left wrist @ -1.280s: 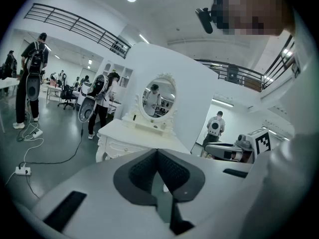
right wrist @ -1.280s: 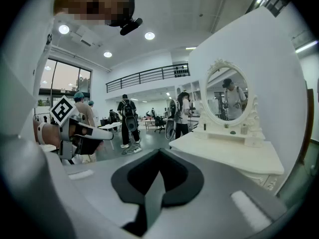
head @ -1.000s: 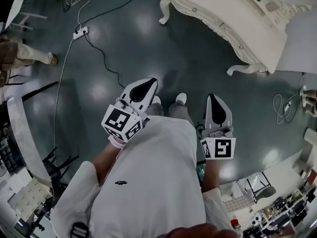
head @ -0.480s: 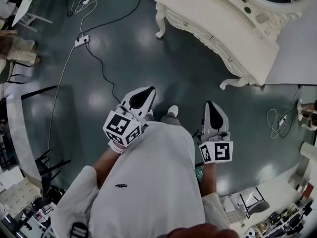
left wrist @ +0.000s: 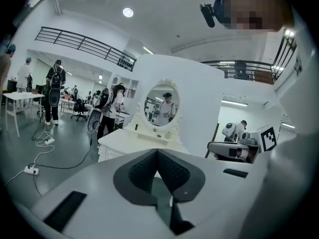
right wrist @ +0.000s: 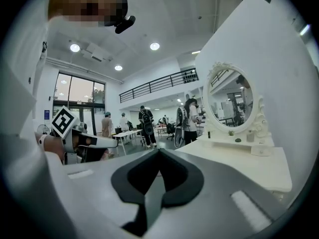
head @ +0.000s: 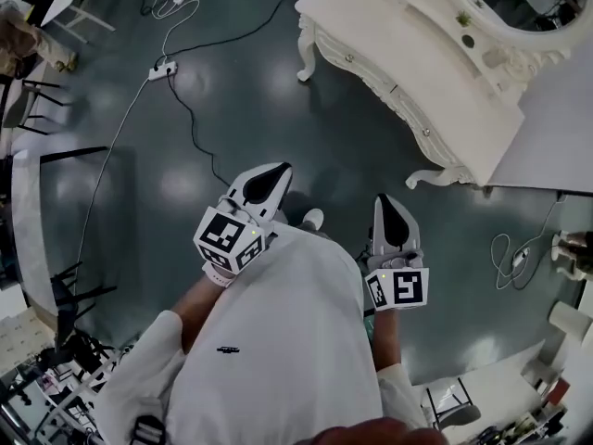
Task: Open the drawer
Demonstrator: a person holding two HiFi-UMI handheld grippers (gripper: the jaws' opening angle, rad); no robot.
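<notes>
Approach step, I judge: left gripper (head: 269, 180) and right gripper (head: 388, 217), both pressed together and empty, hang well short of the dresser (head: 408, 40), its drawer (head: 394, 91) shut; next, close in and spread jaws at a knob.

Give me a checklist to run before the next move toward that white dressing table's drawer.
1. Left gripper free: ok, fingers together, nothing between them.
2. Right gripper free: ok, fingers together, empty.
3. Dressing table within reach: not ok, bare floor separates it from both grippers.
4. Table's front faces the grippers: ok.
5. Drawer handle picked out: cannot tell, the front is too small from here.
6. Power strip off the walking line: ok, it lies far to the left.
</notes>
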